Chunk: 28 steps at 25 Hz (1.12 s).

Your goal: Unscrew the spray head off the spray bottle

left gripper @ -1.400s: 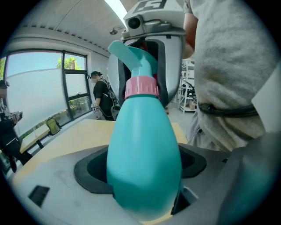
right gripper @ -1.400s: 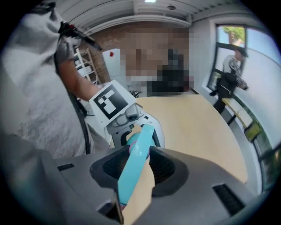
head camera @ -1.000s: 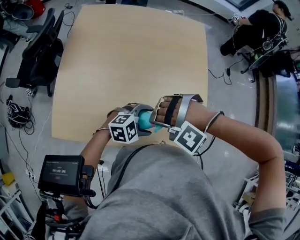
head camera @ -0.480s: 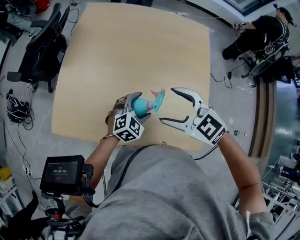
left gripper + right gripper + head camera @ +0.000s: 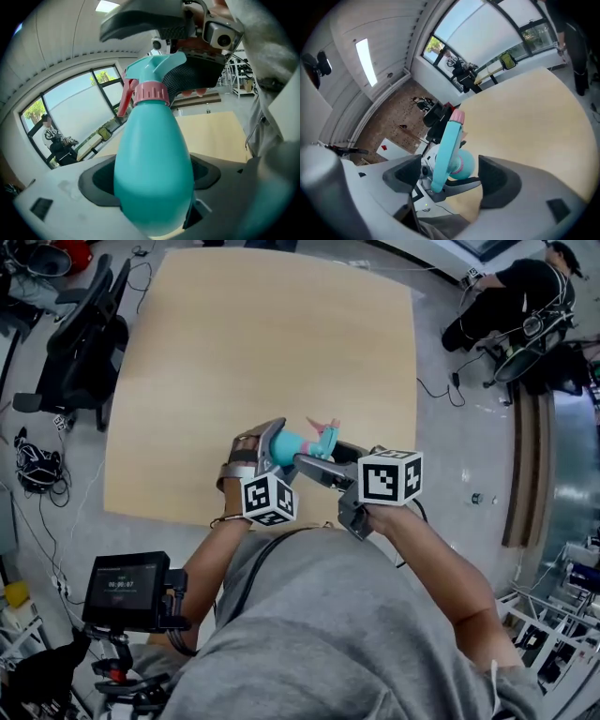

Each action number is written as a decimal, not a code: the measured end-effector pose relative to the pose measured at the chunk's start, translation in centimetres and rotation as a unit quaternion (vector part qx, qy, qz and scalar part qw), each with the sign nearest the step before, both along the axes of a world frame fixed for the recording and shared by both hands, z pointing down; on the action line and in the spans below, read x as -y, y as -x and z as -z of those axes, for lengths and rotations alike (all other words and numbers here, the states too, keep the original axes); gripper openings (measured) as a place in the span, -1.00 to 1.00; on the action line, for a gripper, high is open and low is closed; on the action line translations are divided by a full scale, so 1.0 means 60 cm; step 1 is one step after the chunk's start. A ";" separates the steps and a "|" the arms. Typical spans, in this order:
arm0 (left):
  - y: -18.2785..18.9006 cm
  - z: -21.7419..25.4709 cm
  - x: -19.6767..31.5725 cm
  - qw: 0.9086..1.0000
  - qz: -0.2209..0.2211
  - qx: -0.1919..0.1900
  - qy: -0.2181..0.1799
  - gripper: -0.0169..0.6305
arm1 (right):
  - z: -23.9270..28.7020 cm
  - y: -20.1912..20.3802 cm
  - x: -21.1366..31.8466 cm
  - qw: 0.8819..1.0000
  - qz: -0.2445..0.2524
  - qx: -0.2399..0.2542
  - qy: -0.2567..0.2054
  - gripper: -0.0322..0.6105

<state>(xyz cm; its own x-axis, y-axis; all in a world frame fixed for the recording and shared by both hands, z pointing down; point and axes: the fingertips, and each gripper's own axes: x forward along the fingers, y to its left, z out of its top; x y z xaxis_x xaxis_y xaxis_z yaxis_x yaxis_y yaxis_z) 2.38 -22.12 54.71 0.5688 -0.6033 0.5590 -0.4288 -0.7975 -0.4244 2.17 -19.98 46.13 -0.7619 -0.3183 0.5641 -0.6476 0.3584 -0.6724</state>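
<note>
A teal spray bottle with a pink collar and a teal spray head is held over the near edge of the wooden table. My left gripper is shut on the bottle's body. My right gripper comes in from the right, its jaws opening. The spray head lies between them, and neither pad touches it. In the right gripper view the head's pink-tipped nozzle points away and the bottle's body shows behind the head.
A black office chair stands left of the table. A small screen on a stand sits by my left elbow. A person sits at the far right among cables. The tabletop carries nothing else.
The right gripper let go of the spray head, swung out to the right with its jaws wide, then came back around the head. The left gripper kept the bottle.
</note>
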 end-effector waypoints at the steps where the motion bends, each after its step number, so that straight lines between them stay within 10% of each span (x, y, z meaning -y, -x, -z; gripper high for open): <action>1: -0.003 0.001 -0.001 1.000 -0.002 0.001 -0.002 0.32 | -0.008 0.001 -0.003 1.000 0.012 -0.021 -0.004 0.15; 2: -0.004 0.000 -0.002 1.000 -0.001 0.001 -0.002 0.32 | -0.015 0.000 -0.004 0.999 0.023 -0.044 -0.013 -0.46; 8: -0.005 -0.012 -0.018 0.998 -0.031 -0.043 0.039 0.32 | -0.016 0.018 -0.015 0.980 0.119 -0.129 -0.098 -0.48; 12: -0.026 -0.008 -0.072 0.975 -0.134 -0.129 0.124 0.32 | -0.001 0.046 -0.050 0.906 0.300 -0.201 -0.219 -0.48; 15: -0.036 0.011 -0.119 0.948 -0.234 -0.161 0.144 0.32 | 0.010 0.055 -0.092 0.797 0.471 -0.227 -0.302 -0.48; 20: -0.041 0.002 -0.160 0.932 -0.321 -0.112 0.122 0.32 | -0.002 0.029 -0.142 0.522 0.684 -0.273 -0.430 -0.48; 28: -0.056 -0.010 -0.152 0.928 -0.305 -0.152 0.153 0.32 | -0.020 0.018 -0.138 0.276 0.744 -0.280 -0.540 -0.48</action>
